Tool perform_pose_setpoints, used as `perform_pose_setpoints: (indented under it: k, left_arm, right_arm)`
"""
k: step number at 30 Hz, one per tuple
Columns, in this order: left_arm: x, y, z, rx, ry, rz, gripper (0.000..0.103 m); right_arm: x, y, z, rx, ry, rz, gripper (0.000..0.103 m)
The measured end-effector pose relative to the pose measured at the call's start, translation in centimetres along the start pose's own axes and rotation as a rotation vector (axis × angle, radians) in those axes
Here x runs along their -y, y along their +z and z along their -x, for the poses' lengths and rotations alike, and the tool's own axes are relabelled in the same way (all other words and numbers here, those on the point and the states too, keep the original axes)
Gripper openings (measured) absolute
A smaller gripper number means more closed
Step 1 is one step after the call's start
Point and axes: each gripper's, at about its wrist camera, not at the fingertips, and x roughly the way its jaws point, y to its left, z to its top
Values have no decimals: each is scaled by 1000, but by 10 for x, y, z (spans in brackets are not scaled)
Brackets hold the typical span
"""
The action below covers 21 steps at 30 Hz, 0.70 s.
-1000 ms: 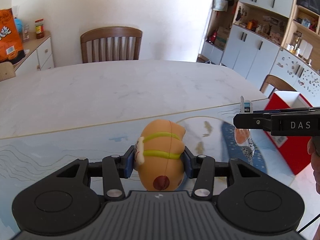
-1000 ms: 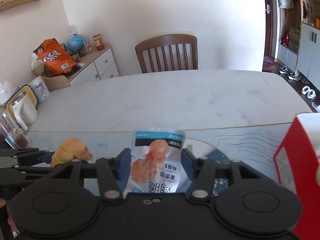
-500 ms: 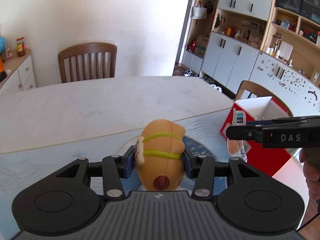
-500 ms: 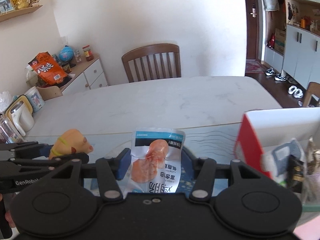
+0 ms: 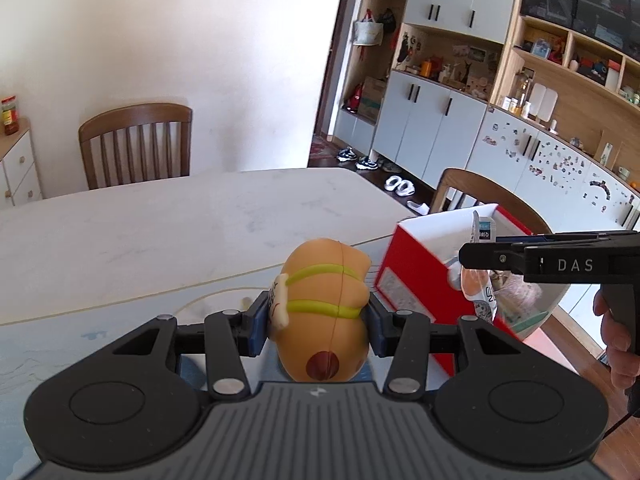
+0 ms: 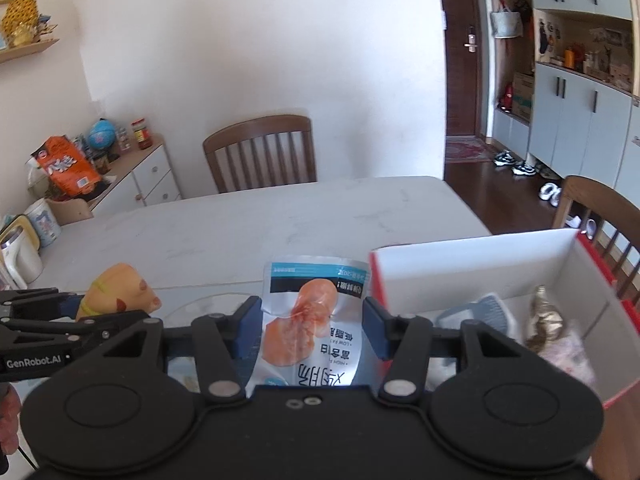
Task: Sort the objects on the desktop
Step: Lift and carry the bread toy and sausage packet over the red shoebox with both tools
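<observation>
- Left gripper [image 5: 316, 316] is clamping the orange toy [image 5: 326, 312] partway open, above the table edge [image 5: 200, 292]
- Right gripper [image 6: 308, 330] is pinching the snack pouch [image 6: 310, 320]; red box [image 6: 480, 268] is sitting open at 2 o'clock

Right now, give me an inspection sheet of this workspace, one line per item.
Surface: pale marble-look table, near end covered by a printed mat.
Job's things: orange squeeze toy and snack pouch, both carried; red box, white inside, open-topped at the table's right end, holding a blue-grey item and other bits.
Clutter: nothing seen on the bare tabletop.
Grippers: left gripper shut on the toy; right gripper shut on the pouch, just short of the box.
Cables: thin black lead under the person's right hand.
Surroundings: wooden chair, sideboard with orange bag, cabinets, shoes on floor.
</observation>
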Motion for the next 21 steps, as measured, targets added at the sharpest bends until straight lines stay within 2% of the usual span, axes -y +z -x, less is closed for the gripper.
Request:
perform_pose_setpoints:
  k: [13, 21]
  left_arm:
    - [61, 9, -28, -11, -40, -34, 46]
    - [95, 14, -45, -20, -68, -59, 46]
  right_arm:
    - [62, 3, 20, -37, -40, 13, 54]
    - [94, 10, 27, -30, -54, 18, 54]
